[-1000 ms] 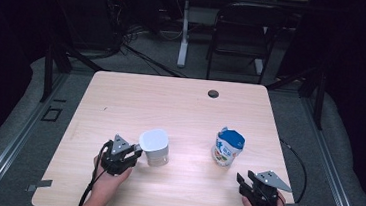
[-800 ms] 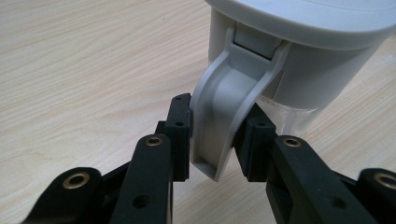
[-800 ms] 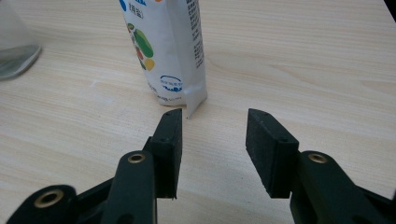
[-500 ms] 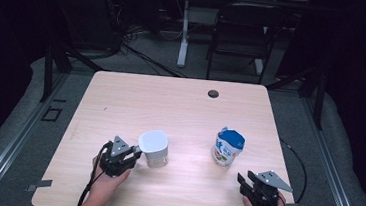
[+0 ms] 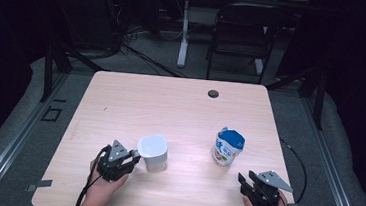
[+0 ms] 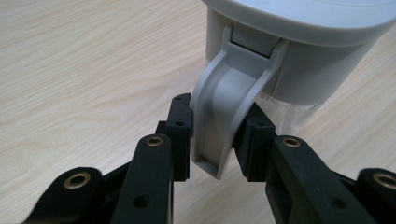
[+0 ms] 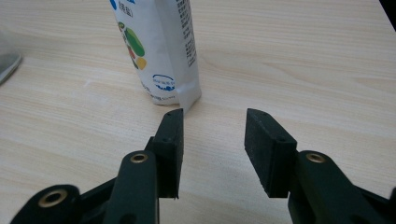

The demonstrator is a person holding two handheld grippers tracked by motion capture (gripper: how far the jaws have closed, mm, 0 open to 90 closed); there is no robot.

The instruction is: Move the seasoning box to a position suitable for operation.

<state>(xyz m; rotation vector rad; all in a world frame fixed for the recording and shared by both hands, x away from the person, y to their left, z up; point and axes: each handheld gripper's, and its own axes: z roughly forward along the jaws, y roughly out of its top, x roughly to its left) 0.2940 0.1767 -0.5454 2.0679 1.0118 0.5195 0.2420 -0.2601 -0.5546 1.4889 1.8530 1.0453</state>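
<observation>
I am pinching the handle (image 6: 224, 126) of the white jug (image 5: 153, 152) with my left gripper (image 5: 124, 162), jug at two o'clock from it. My right gripper (image 7: 212, 140) is spread wide, the pouch (image 5: 228, 146) at eleven o'clock. I should be squeezing firmly and lifting slowly, keeping the jug from tipping.

Both tools are black, the left tool (image 5: 115, 163) and the right tool (image 5: 260, 189) alike. Each carries a grey three-cornered plate on top and trails a black cable. Their jaws are blocky, with brass-coloured rivets and small screw holes. The hands are bare.
</observation>
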